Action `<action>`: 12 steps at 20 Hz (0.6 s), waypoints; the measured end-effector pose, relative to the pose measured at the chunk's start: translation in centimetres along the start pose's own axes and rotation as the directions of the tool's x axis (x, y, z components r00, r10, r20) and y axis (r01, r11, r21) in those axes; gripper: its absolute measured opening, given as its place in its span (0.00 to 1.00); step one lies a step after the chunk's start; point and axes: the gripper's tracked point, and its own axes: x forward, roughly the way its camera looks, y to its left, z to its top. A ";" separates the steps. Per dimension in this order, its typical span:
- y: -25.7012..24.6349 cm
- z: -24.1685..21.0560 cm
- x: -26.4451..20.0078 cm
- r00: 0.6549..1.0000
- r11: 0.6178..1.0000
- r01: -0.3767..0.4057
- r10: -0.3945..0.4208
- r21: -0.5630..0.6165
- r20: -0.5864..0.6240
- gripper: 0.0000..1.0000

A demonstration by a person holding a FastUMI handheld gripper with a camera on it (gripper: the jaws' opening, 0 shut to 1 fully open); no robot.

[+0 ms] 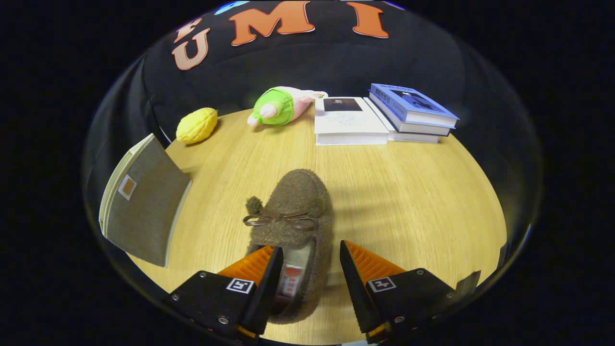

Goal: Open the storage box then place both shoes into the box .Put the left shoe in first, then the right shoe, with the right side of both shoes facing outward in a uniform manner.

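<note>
A brown fuzzy shoe [293, 202] with a dark bow lies on the wooden table [408, 202], toe pointing away from me. My gripper [310, 247] is open, and the shoe's heel end and opening sit between the fingers. The left finger overlaps the shoe's left edge, and a small gap shows between the shoe's right wall and the right finger [358, 269]. I cannot tell whether either finger touches it. The grey fabric storage box [141, 211], with a small tan tag, stands to the left of the shoe at the table's edge.
Along the far side of the table lie a yellow toy [197, 126], a green and pink plush toy [278, 106], a white book [348, 122] and a stack of blue books [413, 113]. Bare wood stretches to the right of the shoe.
</note>
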 end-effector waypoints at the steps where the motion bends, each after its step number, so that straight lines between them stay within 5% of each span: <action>1: -0.3 0.0 0.6 1.000 1.000 0.017 -0.017 -0.007 0.010 0.68; 6: 0.8 0.2 2.2 0.999 0.997 -0.031 0.029 0.073 0.032 0.39; 7: 0.3 0.3 2.3 0.999 0.996 -0.009 0.006 0.084 0.035 0.23; 9: 0.0 0.3 2.3 1.000 0.994 -0.002 -0.001 0.108 0.027 0.08; 12: 1.1 0.3 1.2 1.000 0.990 -0.023 0.024 0.141 0.001 0.04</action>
